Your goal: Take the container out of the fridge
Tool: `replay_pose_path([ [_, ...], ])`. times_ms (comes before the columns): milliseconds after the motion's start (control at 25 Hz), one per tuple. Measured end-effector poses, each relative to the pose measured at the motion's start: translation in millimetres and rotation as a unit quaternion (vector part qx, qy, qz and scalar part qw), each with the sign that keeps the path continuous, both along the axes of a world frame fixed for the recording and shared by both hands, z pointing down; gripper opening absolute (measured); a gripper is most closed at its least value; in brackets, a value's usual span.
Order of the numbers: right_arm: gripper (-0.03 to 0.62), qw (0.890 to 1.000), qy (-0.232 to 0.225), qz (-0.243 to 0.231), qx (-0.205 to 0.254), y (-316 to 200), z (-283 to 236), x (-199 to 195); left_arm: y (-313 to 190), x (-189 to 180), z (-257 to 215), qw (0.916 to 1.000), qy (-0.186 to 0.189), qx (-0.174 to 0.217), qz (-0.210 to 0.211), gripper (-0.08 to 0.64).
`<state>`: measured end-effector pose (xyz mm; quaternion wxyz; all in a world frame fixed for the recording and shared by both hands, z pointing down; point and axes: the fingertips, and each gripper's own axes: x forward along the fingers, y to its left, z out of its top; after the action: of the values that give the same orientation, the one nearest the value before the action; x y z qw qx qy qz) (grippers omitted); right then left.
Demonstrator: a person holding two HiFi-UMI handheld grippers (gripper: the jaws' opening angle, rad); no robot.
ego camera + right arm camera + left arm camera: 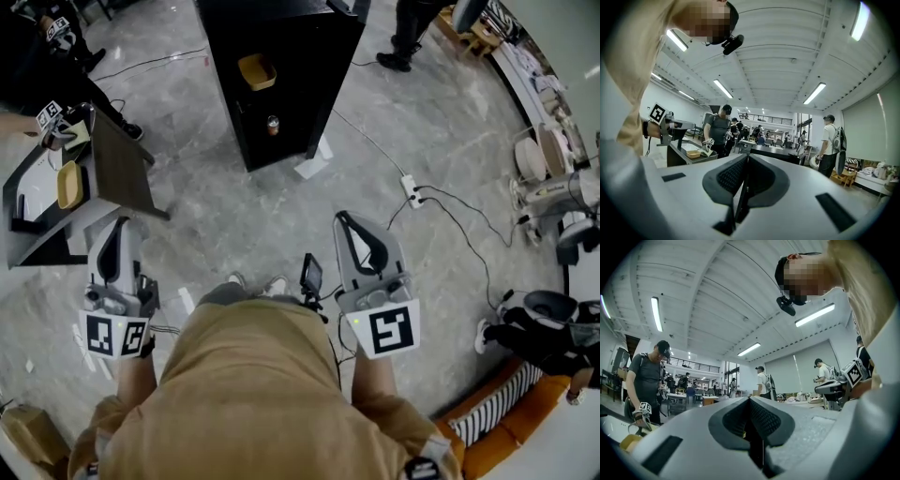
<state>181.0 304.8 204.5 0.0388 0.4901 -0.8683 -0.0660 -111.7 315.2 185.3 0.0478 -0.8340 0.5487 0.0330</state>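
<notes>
The black fridge stands open on the floor ahead in the head view. A yellow container sits on its upper shelf and a small brown bottle on the shelf below. My left gripper and right gripper are held low at my sides, well short of the fridge, both pointing towards it. Each has its jaws together with nothing between them. In the left gripper view the left gripper faces a hall with people; in the right gripper view the right gripper does the same.
A black table at the left carries another yellow dish, with another person's gripper over it. A power strip and cables lie on the floor to the right. A person stands beyond the fridge.
</notes>
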Motion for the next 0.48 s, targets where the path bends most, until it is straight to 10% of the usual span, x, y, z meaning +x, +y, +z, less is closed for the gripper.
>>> replay_pose_path([
  [480, 0.003, 1.000, -0.005, -0.002, -0.003, -28.1, -0.4, 16.6, -24.2, 17.5, 7.8, 0.9999, 0.002, -0.010, -0.004, 0.001],
])
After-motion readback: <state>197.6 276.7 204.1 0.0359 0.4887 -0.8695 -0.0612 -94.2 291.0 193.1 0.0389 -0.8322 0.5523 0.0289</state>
